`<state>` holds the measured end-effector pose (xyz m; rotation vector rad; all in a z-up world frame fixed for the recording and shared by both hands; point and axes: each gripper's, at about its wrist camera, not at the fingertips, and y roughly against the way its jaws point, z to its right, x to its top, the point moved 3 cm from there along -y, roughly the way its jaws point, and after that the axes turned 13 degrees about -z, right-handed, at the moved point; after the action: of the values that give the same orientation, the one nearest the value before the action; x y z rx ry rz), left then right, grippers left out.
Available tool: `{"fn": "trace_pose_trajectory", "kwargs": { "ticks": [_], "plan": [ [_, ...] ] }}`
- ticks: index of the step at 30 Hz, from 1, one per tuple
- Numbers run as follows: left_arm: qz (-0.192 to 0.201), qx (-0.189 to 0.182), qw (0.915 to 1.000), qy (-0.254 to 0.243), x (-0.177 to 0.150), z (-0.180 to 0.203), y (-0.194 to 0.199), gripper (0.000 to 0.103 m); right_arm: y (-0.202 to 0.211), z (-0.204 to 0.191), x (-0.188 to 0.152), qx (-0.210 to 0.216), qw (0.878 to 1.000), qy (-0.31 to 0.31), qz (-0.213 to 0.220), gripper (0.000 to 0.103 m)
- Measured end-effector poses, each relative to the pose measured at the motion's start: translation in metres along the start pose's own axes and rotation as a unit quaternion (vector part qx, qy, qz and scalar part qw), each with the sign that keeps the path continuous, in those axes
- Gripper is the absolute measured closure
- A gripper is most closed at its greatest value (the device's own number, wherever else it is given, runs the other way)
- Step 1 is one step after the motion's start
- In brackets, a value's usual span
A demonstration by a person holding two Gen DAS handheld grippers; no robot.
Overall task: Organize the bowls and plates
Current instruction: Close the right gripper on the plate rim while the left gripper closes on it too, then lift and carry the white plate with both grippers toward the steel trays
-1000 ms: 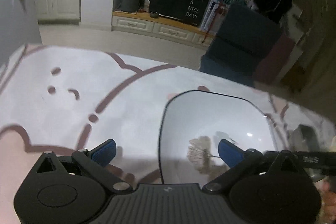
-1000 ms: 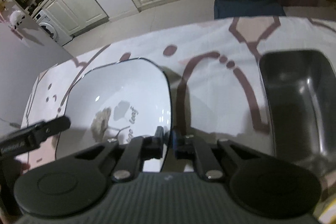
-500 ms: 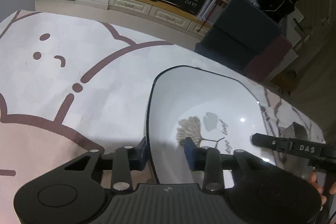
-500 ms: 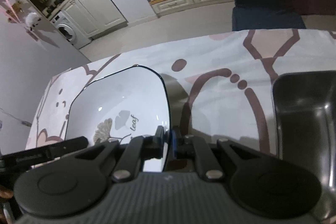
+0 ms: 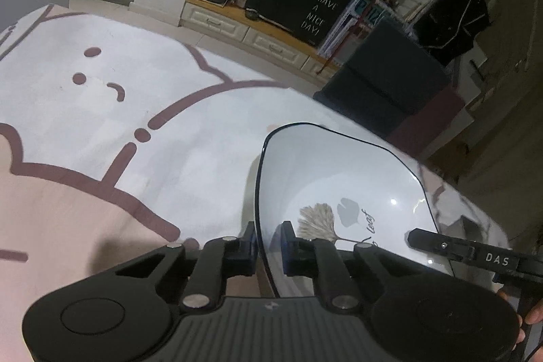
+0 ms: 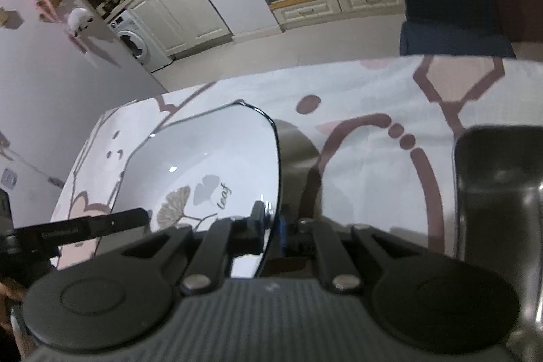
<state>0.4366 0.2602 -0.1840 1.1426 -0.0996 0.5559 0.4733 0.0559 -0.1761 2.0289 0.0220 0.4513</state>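
Left wrist: left gripper [image 5: 269, 246] jaws closing across plate [image 5: 339, 185] rim, apparently for a two-sided lift.
Right wrist: right gripper [image 6: 271, 226] clamped on opposite rim of plate [image 6: 203, 165].
Plate: carried over tablecloth [image 5: 101, 124], beside tray [image 6: 499, 192].

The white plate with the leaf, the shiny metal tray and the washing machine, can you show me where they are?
white plate [image 6: 210, 158]: right wrist view, on its glossy middle, above the leaf picture.
metal tray [image 6: 492, 192]: right wrist view, on its dark inner floor.
washing machine [image 6: 134, 39]: right wrist view, on its round door.
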Motion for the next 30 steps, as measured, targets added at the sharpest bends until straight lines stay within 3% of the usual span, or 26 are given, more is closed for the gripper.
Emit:
{"fn": "trace_pose_trajectory", "kwargs": {
  "ticks": [8,18,24,30],
  "plan": [
    [0.034,0.006,0.9988,-0.034,-0.014,0.045,0.076,0.089,0.061,-0.024,-0.009,-0.002,0.999,0.033,0.035,0.093],
    [0.054,-0.016,0.9955,-0.076,-0.086,0.137,0.171,0.089,0.193,-0.038,-0.072,-0.013,0.996,0.047,0.081,0.092],
    [0.050,-0.038,0.9921,-0.109,-0.141,0.189,0.194,0.089,0.267,-0.028,-0.126,-0.031,0.992,0.044,0.110,0.092],
    [0.021,-0.052,0.9891,-0.136,-0.200,0.210,0.183,0.089,0.293,-0.001,-0.188,-0.044,0.992,0.025,0.118,0.092]
  ]
}}
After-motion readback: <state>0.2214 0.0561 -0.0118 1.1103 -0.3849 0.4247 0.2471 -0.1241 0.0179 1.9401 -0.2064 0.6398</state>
